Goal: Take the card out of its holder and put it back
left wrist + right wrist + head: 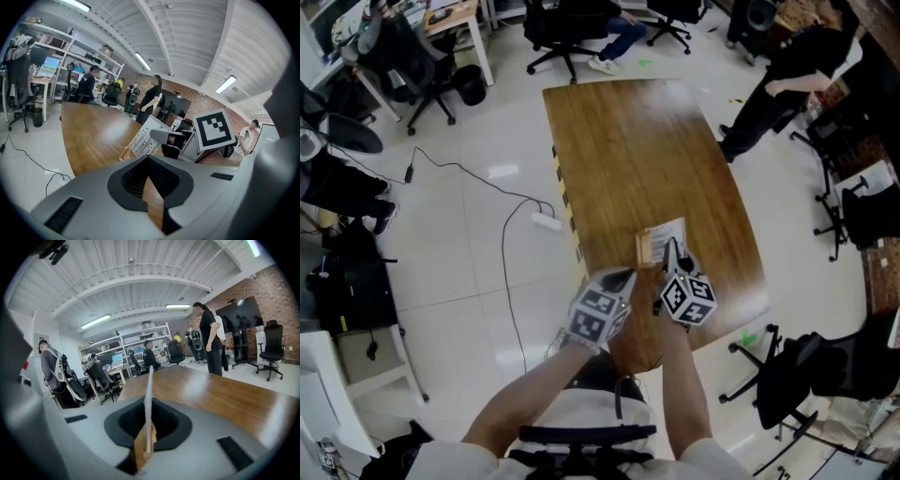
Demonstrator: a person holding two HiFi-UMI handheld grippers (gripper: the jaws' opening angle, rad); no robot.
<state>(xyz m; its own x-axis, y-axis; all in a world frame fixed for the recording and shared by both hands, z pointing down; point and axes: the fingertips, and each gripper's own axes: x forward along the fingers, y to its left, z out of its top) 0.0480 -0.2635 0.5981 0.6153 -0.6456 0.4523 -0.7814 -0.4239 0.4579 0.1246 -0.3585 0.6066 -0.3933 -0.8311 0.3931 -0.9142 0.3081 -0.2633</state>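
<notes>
A white printed card [146, 137] stands tilted over a small wooden holder [125, 153] near the front of the wooden table [628, 150]. My right gripper [673, 253] is shut on the card, which shows edge-on between the pads [148, 394]. I cannot tell whether the card's lower edge sits in the holder [652, 248]. From the left gripper view, the right gripper [161, 136] clamps the card's near edge. My left gripper [627, 276] hovers just left of the holder, its jaws [148, 158] shut with nothing between them.
The table's near edge [675, 352] is close below both grippers. A person in black [778, 89] stands at the table's far right. Office chairs [811, 370] are at the right, and a cable with a power strip [546, 221] lies on the floor at the left.
</notes>
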